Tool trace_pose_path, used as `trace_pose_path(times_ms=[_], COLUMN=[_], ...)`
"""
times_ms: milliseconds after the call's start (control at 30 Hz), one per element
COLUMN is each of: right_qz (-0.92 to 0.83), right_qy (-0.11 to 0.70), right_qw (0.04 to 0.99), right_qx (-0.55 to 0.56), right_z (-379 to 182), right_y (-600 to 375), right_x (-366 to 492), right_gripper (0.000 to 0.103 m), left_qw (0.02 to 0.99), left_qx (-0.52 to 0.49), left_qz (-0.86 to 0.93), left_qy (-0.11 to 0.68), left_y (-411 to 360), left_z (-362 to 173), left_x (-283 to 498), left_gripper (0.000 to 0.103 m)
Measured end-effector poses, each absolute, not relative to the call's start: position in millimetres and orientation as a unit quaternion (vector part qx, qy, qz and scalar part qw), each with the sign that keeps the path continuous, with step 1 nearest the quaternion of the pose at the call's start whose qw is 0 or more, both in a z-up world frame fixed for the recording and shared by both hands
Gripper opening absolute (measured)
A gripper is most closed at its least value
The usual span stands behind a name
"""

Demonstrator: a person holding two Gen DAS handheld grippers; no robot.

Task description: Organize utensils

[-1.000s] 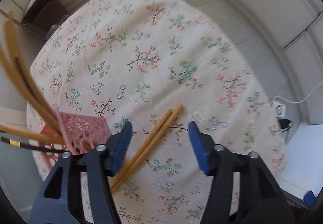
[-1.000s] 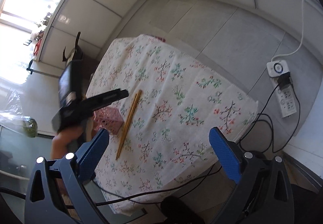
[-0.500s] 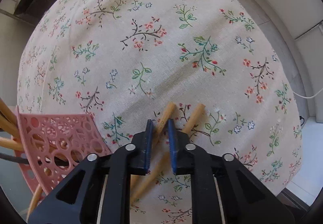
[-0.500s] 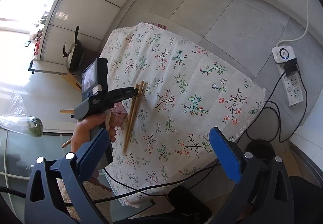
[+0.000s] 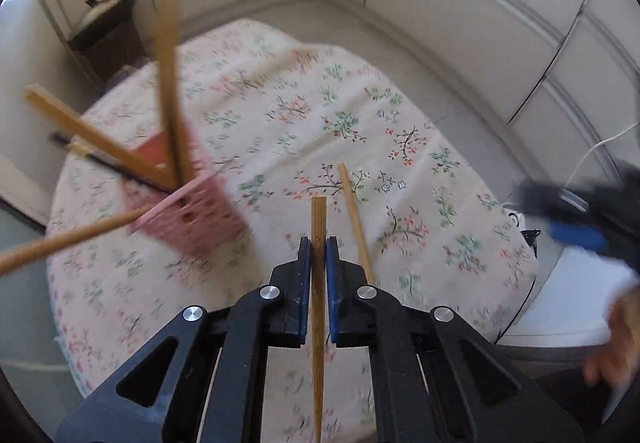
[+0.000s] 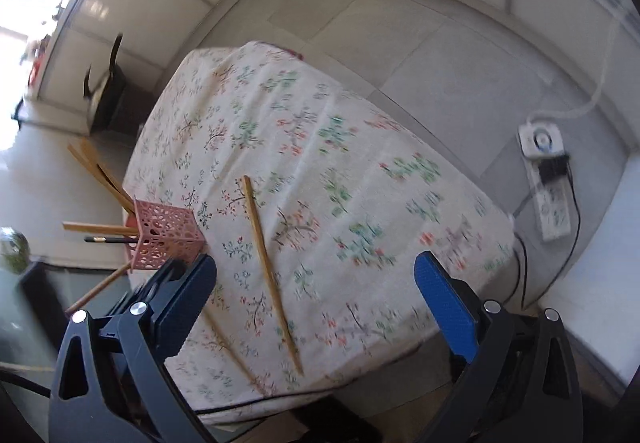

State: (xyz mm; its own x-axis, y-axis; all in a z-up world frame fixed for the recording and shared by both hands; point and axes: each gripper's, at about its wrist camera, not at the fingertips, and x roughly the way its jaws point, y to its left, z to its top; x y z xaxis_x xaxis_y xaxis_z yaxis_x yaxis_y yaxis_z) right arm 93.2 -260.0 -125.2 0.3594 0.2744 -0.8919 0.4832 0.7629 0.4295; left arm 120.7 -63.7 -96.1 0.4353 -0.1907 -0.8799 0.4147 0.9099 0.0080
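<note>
My left gripper (image 5: 318,249) is shut on a wooden chopstick (image 5: 318,219) and holds it above the floral tablecloth (image 5: 280,115). A second chopstick (image 5: 354,215) lies on the cloth just to its right; it also shows in the right wrist view (image 6: 268,267). A pink perforated holder (image 5: 192,211) with several chopsticks stands to the left, also visible in the right wrist view (image 6: 164,235). My right gripper (image 6: 316,283) is open and empty above the table's near edge; it appears blurred at the right of the left wrist view (image 5: 576,215).
A dark stand with a pan (image 5: 116,27) sits beyond the table by the wall. A power strip (image 6: 548,171) with cables lies on the floor to the right. Tiled floor surrounds the table.
My left gripper has lifted one chopstick off the cloth and pulled back; the other chopstick stays lying there. My right gripper has moved closer to the table.
</note>
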Motion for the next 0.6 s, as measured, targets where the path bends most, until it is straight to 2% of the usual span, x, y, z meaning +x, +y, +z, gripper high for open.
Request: trace_pose_path(times_ms=[167, 333, 433, 467, 533, 600], right_qz=[-0.052, -0.040, -0.036, -0.033, -0.020, -0.028], right_qy=[0.603, 0.616, 0.630, 0.642, 0.668, 0.663], right_qw=[0.749, 0.764, 0.761, 0.754, 0.732, 0.740], right_qx=[0.270, 0.187, 0.150, 0.137, 0.130, 0.111], right_z=[-153.6, -169.2, -181.4, -189.2, -206.0, -208.3], right_y=[-217.9, -169.9, -145.1, -136.7, -128.2, -122.9], right_x=[155.1, 187.0, 199.1, 202.8, 205.7, 203.7], right_gripper=[0.096, 0.095, 0.090, 0.083, 0.063, 0.028], left_qw=[0.874, 0.889, 0.898, 0.900, 0.903, 0.903], left_qx=[0.080, 0.037, 0.024, 0.021, 0.016, 0.014], left_qz=[-0.180, -0.166, -0.167, -0.170, -0.175, -0.175], left_qy=[0.445, 0.425, 0.406, 0.401, 0.393, 0.392], left_y=[-15.3, 25.4, 38.1, 41.7, 45.3, 51.5], left_z=[-48.6, -40.0, -24.4, -23.8, -19.9, -19.2], left_x=[71.8, 49.1, 38.6, 39.2, 38.0, 38.6], left_gripper=[0.007, 0.007, 0.007, 0.007, 0.007, 0.007])
